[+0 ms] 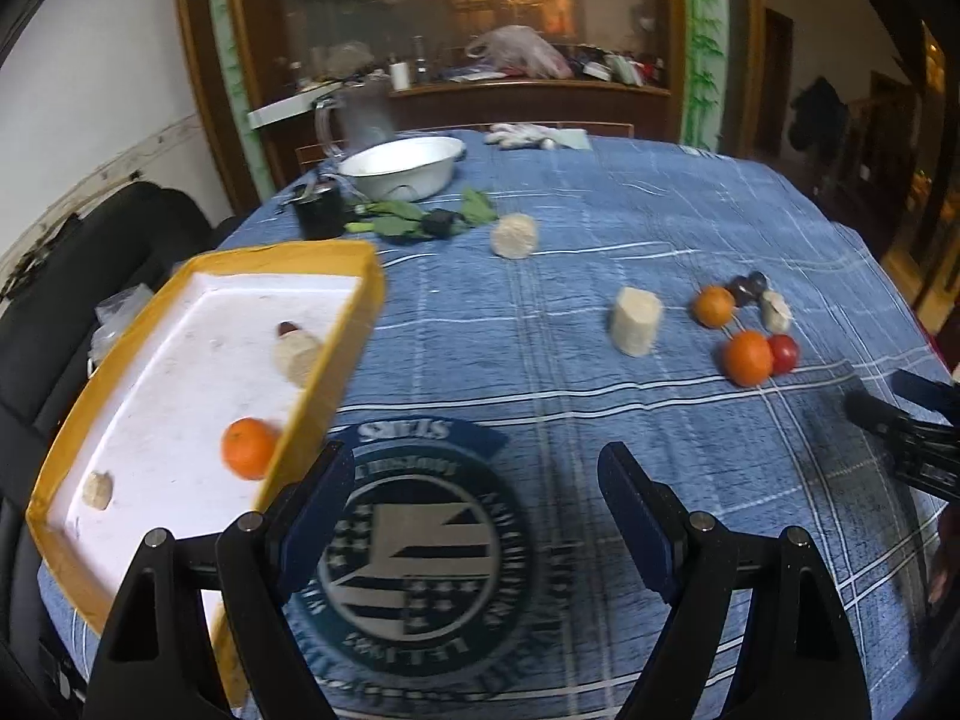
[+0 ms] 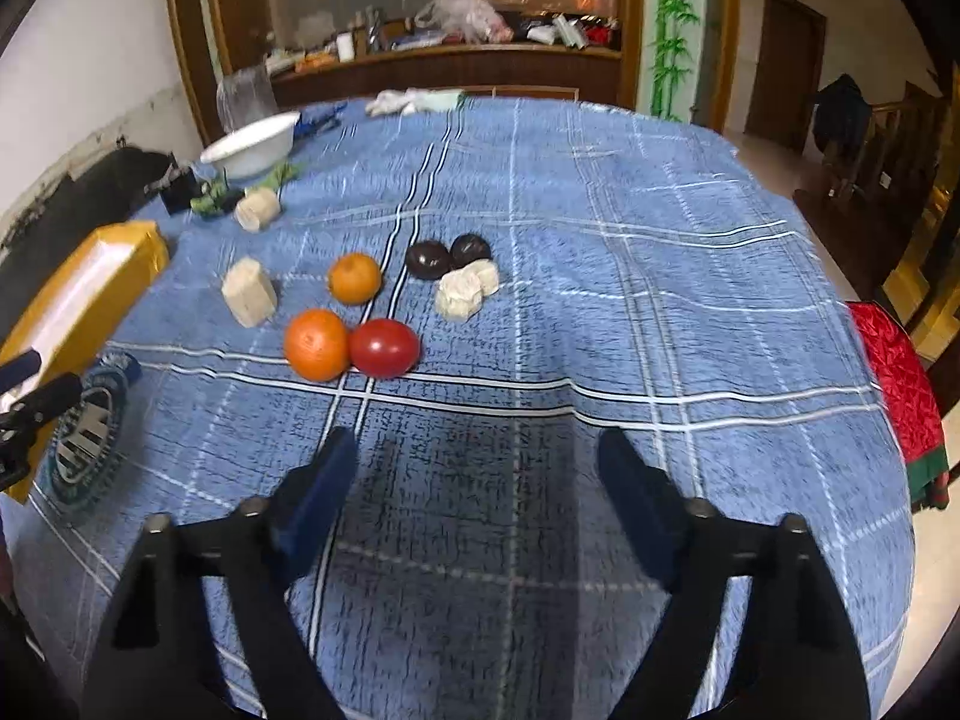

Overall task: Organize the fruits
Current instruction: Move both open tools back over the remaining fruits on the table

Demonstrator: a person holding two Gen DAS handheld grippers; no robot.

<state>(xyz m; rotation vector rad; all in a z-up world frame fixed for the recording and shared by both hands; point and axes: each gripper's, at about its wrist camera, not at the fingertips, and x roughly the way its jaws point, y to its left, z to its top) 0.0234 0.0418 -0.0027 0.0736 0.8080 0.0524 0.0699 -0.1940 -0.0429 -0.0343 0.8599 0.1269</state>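
**Orange and red fruit sit closest to your right side**

Orange fruit (image 2: 316, 344) touches the tomato (image 2: 384, 348) on the desk (image 2: 660, 300), ahead-left of your right hand-held gripper (image 2: 474, 480), spread and empty. Left hand-held gripper (image 1: 474, 498), also spread, hangs beside the yellow tray (image 1: 54, 462).

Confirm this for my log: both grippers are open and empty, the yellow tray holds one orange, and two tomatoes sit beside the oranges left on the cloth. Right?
Not quite: only one red tomato lies on the cloth, touching an orange, as the right wrist view shows. The rest stands: the left gripper and right gripper are open and empty, and the yellow tray holds one orange.
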